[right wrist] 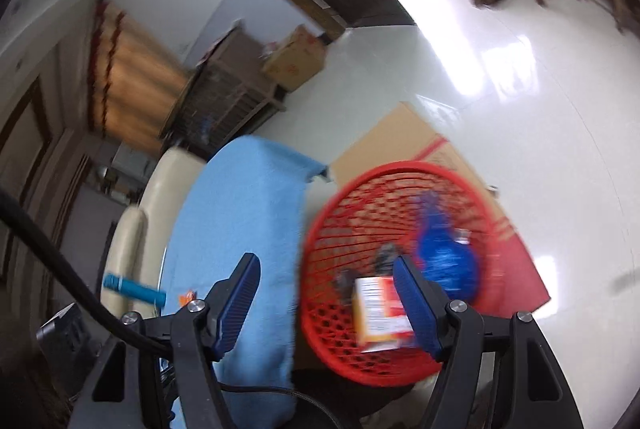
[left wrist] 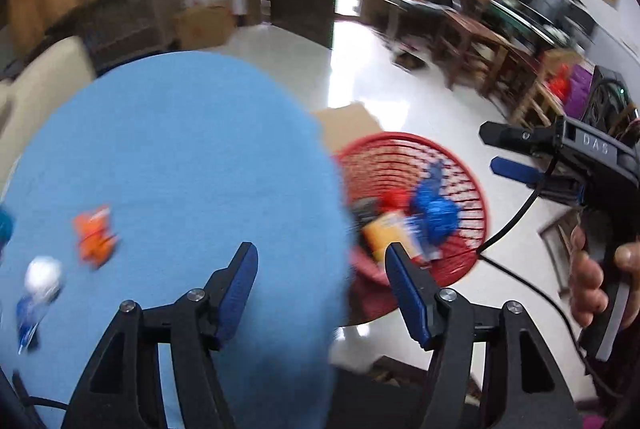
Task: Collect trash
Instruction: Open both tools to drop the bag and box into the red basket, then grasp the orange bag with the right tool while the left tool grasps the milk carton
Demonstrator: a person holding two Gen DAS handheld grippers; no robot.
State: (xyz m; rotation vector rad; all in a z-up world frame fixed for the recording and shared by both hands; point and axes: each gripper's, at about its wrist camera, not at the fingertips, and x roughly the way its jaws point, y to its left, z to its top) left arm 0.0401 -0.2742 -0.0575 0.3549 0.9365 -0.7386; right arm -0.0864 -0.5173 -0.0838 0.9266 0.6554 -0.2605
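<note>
Left gripper (left wrist: 322,287) gapes empty at lower centre of its view. Orange wrapper (left wrist: 95,239), lower left on the blue worktop (left wrist: 180,149), lies left of it, with white-and-blue scraps (left wrist: 40,289) below. Right gripper (right wrist: 326,297), open and empty, hangs over the red basket (right wrist: 360,365), so the left is nearer.

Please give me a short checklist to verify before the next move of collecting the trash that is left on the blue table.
1. Left gripper open, nothing between its fingers: ok.
2. Right gripper open and empty: ok.
3. Red basket beside the blue table, mouth free: ok.
4. Orange wrapper and white and blue wrapper lie free on the cloth: ok.
5. Picture sharp enough to aim: not ok, blurred.
6. Basket standing firmly: cannot tell.
</note>
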